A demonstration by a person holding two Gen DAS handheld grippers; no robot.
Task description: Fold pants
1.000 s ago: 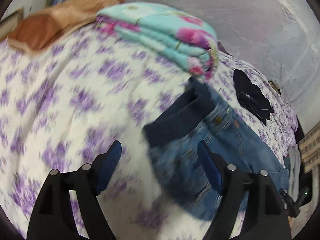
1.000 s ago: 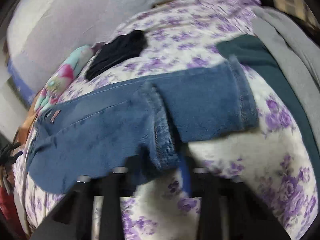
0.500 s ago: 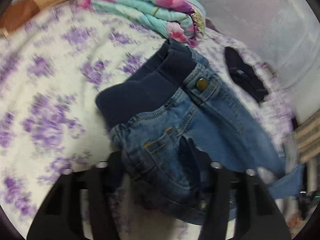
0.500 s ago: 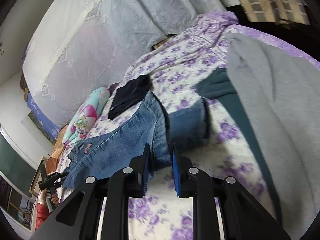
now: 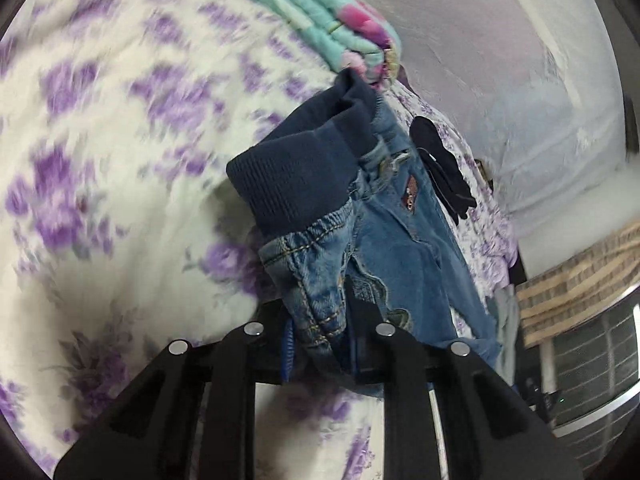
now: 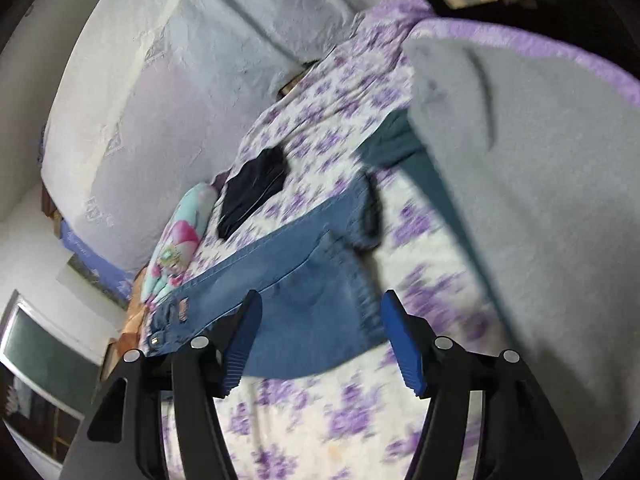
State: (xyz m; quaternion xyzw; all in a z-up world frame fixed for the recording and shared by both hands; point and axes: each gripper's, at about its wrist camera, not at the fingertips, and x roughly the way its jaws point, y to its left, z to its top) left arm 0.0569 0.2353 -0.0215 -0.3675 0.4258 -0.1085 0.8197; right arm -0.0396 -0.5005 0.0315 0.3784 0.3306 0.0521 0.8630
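Small blue jeans (image 5: 404, 248) with a dark navy ribbed waistband (image 5: 304, 168) lie on a white bed with purple flowers (image 5: 100, 160). My left gripper (image 5: 320, 332) is shut on the jeans' hip edge just below the waistband and lifts it off the bed. In the right wrist view the jeans (image 6: 288, 280) stretch from the waist at the lower left to the leg ends at the right. My right gripper (image 6: 320, 340) is open and empty, its blue pads on either side of the jeans' near edge.
A folded turquoise and pink blanket (image 5: 328, 28) lies behind the waistband. A black garment (image 5: 444, 172) lies beyond the jeans. Grey cloth (image 6: 532, 184) and dark teal cloth (image 6: 404, 140) lie at the bed's right. A white wall (image 6: 160, 92) backs the bed.
My left gripper closed on the jeans' hip edge and raised it. My right gripper let go of the leg fold and opened wide.
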